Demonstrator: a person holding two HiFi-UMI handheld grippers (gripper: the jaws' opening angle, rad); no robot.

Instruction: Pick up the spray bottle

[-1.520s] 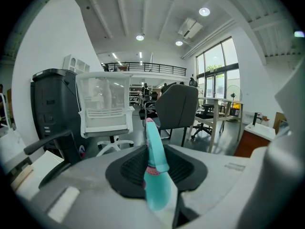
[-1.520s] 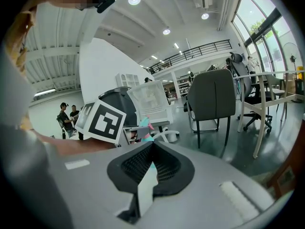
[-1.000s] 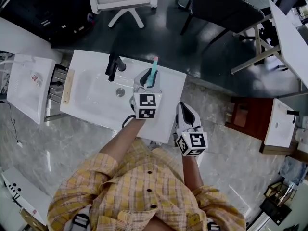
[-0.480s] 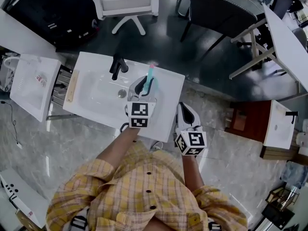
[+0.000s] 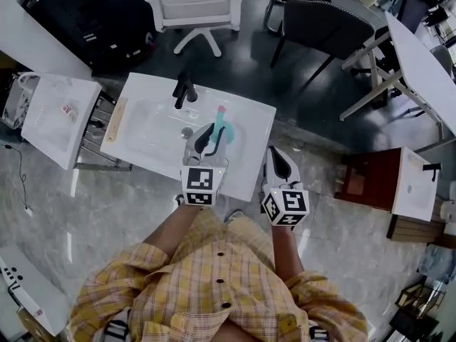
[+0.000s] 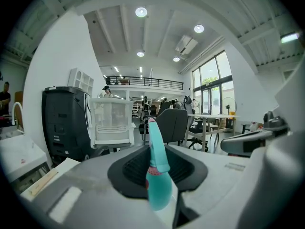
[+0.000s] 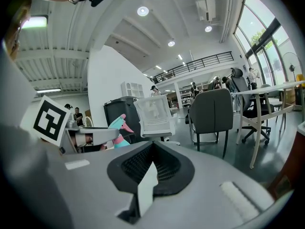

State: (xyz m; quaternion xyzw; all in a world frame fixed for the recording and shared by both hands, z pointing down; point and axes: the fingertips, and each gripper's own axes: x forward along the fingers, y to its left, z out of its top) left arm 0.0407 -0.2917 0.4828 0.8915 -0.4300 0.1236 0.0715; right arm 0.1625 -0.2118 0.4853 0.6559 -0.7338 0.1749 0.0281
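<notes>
Mostly done, by my reading. My left gripper [image 5: 209,140] has its jaws on the teal spray bottle [image 6: 157,178], with the nozzle sticking up past my fingertips. The jaws are opening a touch, yet the bottle sits between them and looks gripped. It appears to be lifted clear of the white washbasin [image 5: 251,164] below my fingers. My right gripper [image 5: 279,164] is clenched on nothing, just beside the left. Left to do: hold firm, confirm clearance.

left gripper [image 5: 206,140]: forearm reaching forward, jaws opening slightly, spray bottle [image 5: 219,122] between them, pads on it | right gripper [image 5: 278,166]: just beside the left, jaws together, nothing between
</notes>
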